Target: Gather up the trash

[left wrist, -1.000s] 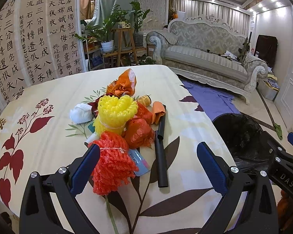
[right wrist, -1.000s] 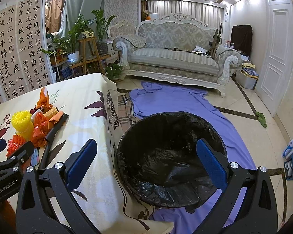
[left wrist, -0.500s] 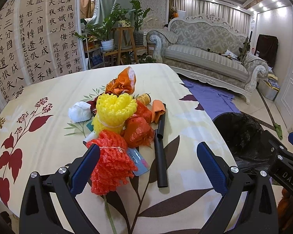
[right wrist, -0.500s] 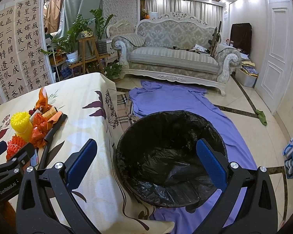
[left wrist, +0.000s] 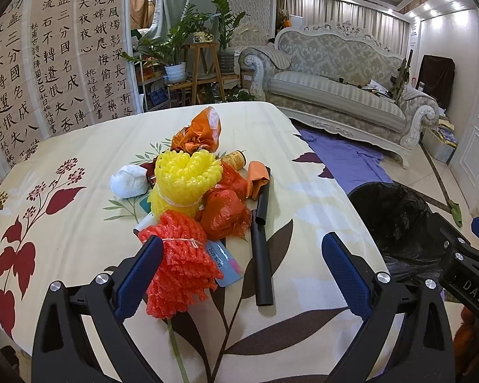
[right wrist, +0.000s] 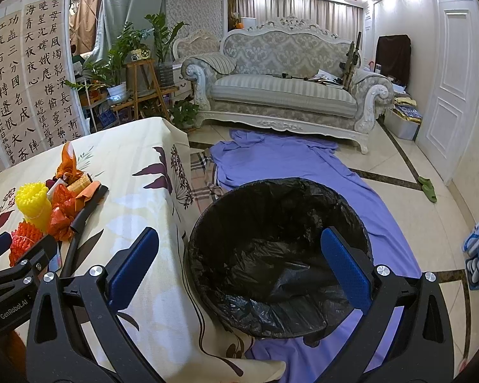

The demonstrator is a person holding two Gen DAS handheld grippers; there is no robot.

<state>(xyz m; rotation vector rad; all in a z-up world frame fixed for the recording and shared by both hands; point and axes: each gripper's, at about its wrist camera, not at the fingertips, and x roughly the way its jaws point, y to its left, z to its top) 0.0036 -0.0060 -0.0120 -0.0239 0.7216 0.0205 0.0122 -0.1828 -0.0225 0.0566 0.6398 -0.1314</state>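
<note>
A: Left wrist view: your left tool (left wrist: 242, 265), fingers spread, has crept nearer the red foam net (left wrist: 178, 271) on the desk (left wrist: 64, 223).
B: Right wrist view: your right tool (right wrist: 239, 265) stays spread and empty above the bin (right wrist: 281, 255). Grasp next.
</note>
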